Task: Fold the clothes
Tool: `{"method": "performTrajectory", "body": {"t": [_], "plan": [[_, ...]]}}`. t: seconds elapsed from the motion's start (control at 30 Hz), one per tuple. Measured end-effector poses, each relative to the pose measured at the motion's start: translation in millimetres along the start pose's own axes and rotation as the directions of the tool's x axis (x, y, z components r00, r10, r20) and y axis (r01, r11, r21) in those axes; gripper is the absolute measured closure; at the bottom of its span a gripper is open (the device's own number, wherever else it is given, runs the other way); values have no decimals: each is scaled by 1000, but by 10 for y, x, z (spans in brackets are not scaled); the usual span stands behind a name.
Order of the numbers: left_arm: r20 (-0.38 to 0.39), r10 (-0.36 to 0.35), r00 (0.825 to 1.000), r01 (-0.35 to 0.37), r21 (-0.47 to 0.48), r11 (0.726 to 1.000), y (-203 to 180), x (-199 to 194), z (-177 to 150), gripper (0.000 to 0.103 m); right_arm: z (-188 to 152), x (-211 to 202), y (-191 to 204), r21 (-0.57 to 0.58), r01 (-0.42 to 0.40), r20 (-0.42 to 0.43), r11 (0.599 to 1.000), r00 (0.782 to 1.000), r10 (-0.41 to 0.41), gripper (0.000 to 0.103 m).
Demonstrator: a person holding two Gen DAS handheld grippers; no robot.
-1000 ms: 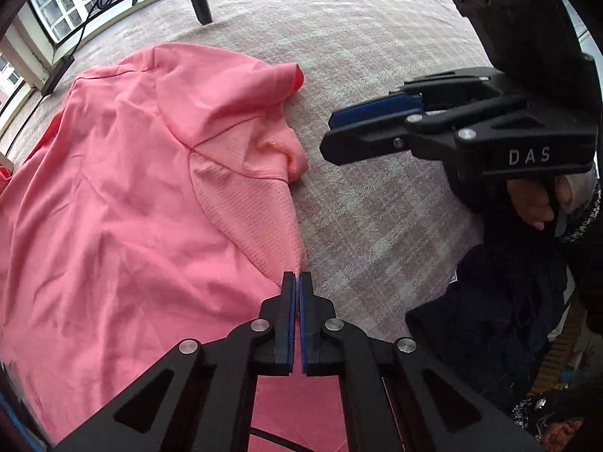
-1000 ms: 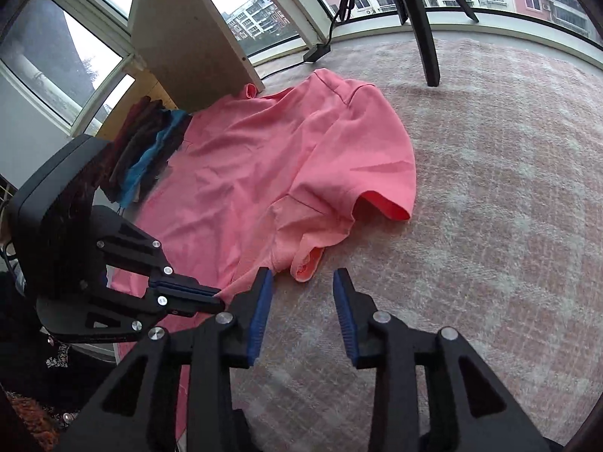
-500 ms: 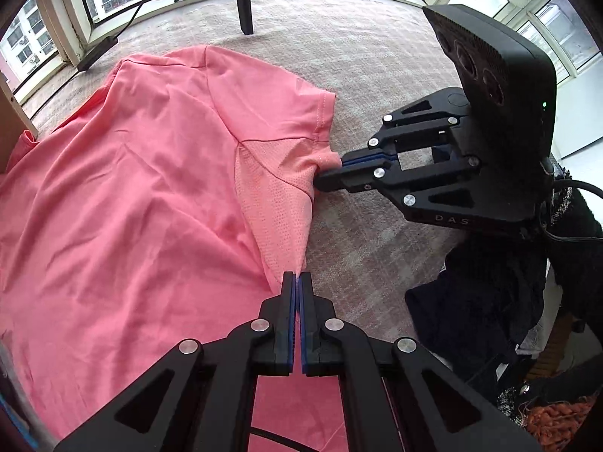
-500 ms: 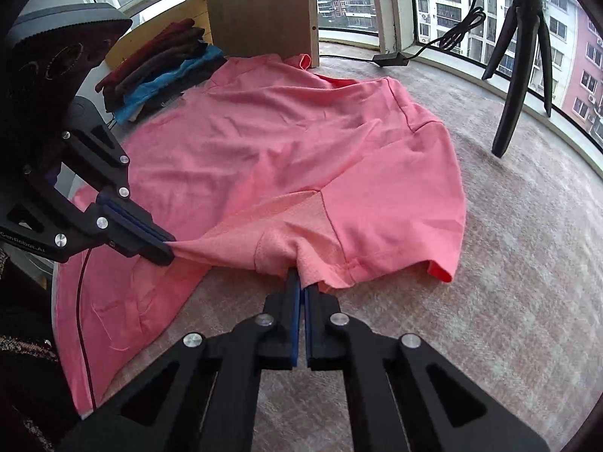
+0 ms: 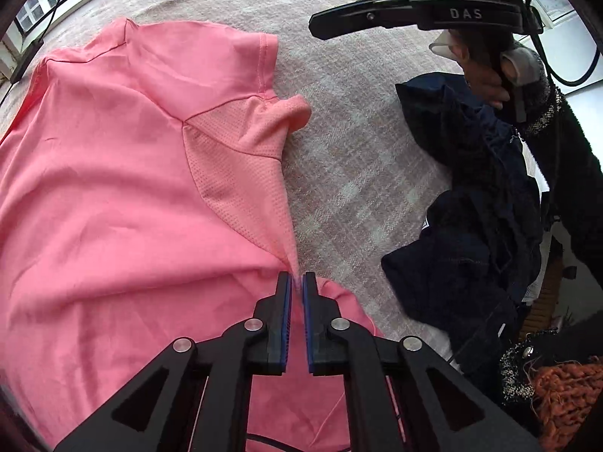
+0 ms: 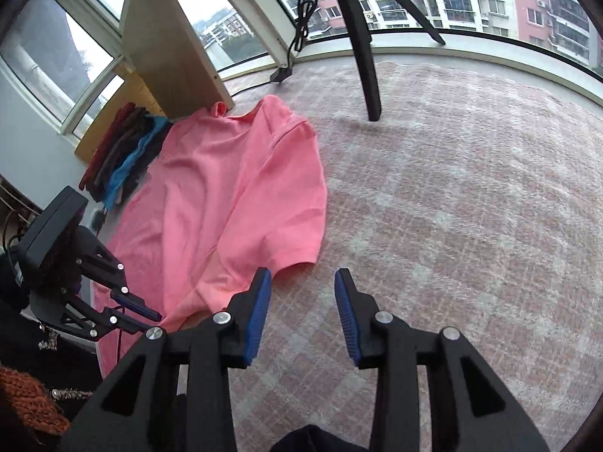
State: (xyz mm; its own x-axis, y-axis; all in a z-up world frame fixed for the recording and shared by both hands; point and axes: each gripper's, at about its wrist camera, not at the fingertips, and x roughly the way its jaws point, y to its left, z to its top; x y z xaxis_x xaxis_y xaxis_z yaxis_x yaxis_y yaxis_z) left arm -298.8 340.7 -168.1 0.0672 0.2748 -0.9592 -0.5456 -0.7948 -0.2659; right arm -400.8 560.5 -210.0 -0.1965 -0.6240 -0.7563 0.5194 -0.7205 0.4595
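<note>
While the pink shirt (image 5: 113, 173) lies spread on the checked carpet (image 5: 358, 158), the left tool (image 5: 297, 282) pinches a tented point of its side edge between two nearly closed blue pads (image 5: 286, 312), the mesh side panel drawn taut toward the tips. One short sleeve (image 5: 241, 64) lies flat beyond that panel, and a small fold of fabric stands up at the armpit. The right tool (image 6: 303, 282) is spread wide with nothing between its blue pads (image 6: 258, 312); its near pad sits just beside the sleeve hem (image 6: 297, 260), and whether it touches the cloth cannot be told. Seen from the left wrist camera, the right tool (image 5: 320, 30) hangs above the carpet, apart from the shirt, held by a hand (image 5: 486, 75) in a dark sleeve.

Surroundings: a heap of dark navy clothing (image 5: 471, 226) lies on the carpet to the right of the shirt, well apart from the grasped edge. In the right wrist view, a stack of folded garments (image 6: 124, 158) in red, grey and blue sits beside the far edge of the shirt, near a pale wooden panel (image 6: 169, 41). A black tripod leg (image 6: 365, 60) stands on the carpet beyond the shirt, and a black cable (image 6: 297, 19) hangs by the window. Orange knit fabric (image 5: 561, 395) shows at the lower right edge of the left view.
</note>
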Motion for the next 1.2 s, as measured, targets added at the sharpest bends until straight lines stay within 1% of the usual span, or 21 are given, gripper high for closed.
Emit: {"method": "performTrajectory", "body": {"t": [0.07, 0.13, 0.2, 0.23, 0.33, 0.4, 0.43, 0.5, 0.57, 0.6, 0.63, 0.67, 0.7, 0.77, 0.83, 0.87, 0.93, 0.97, 1.07, 1.13, 1.2], "plan": [[32, 40, 999, -41, 31, 999, 54, -206, 74, 80, 85, 111, -50, 7, 7, 10, 1000, 1000, -7, 68], [75, 116, 990, -119, 33, 992, 250, -310, 310, 74, 137, 240, -22, -11, -10, -7, 1000, 1000, 10, 68], [118, 194, 974, -198, 25, 980, 466, -397, 564, 73, 156, 344, 61, -36, -17, -26, 999, 1000, 16, 68], [139, 233, 963, -238, 20, 971, 573, -441, 691, 73, 159, 359, 110, -55, -8, -16, 998, 1000, 7, 69], [144, 236, 961, -232, -39, 972, 899, -398, 1116, 72, 141, 389, 172, -55, -2, -15, 998, 1000, 1, 69], [131, 238, 962, -233, -56, 971, 1009, -263, 1360, 72, 136, 389, 176, -42, -10, -22, 999, 1000, 9, 69], [122, 255, 959, -251, -51, 967, 1038, -193, 1454, 72, 129, 387, 180, -43, -6, -21, 999, 1000, 5, 69], [118, 318, 941, -317, -25, 948, 1067, -96, 1583, 72, 109, 386, 188, -46, -8, -18, 999, 1000, 7, 69], [125, 360, 924, -363, -4, 932, 1102, -62, 1660, 71, 91, 386, 185, -49, -8, -11, 999, 1000, 8, 70], [129, 365, 922, -368, -1, 930, 1127, -73, 1673, 70, 84, 384, 180, -49, -9, -8, 999, 1000, 9, 74], [135, 361, 922, -366, 10, 931, 1140, -90, 1674, 70, 82, 393, 176, -47, -12, -8, 999, 1000, 12, 82], [141, 361, 922, -369, 34, 929, 1136, -100, 1665, 69, 80, 412, 172, -44, -16, -12, 999, 1000, 15, 88], [147, 362, 920, -374, 62, 925, 1127, -106, 1654, 63, 77, 431, 168, -40, -21, -16, 999, 1000, 20, 96], [157, 370, 915, -392, 144, 909, 1081, -63, 1630, 55, 76, 452, 168, -35, -28, -15, 999, 1000, 27, 97], [165, 368, 915, -397, 199, 896, 1065, 3, 1608, 54, 83, 453, 171, -29, -26, -5, 999, 1000, 25, 99], [170, 348, 922, -379, 214, 900, 1071, 27, 1594, 55, 85, 438, 177, -29, -18, 3, 999, 1000, 18, 99], [192, 306, 933, -345, 230, 910, 1095, 65, 1545, 78, 89, 404, 183, -22, -4, 14, 1000, 1000, 4, 99], [206, 303, 930, -348, 234, 908, 1102, 69, 1510, 100, 94, 373, 184, -15, 8, 22, 1000, 1000, -7, 99], [246, 309, 919, -365, 234, 901, 1120, 26, 1387, 101, 134, 242, 214, -1, 28, 55, 1000, 998, -28, 99], [276, 330, 903, -391, 208, 896, 1195, -62, 1284, 101, 202, 109, 282, 13, 37, 99, 999, 994, -38, 99], [287, 363, 886, -421, 172, 891, 1324, -139, 1183, 101, 292, -8, 394, 20, -42, 145, 999, 989, 38, 98]]}}
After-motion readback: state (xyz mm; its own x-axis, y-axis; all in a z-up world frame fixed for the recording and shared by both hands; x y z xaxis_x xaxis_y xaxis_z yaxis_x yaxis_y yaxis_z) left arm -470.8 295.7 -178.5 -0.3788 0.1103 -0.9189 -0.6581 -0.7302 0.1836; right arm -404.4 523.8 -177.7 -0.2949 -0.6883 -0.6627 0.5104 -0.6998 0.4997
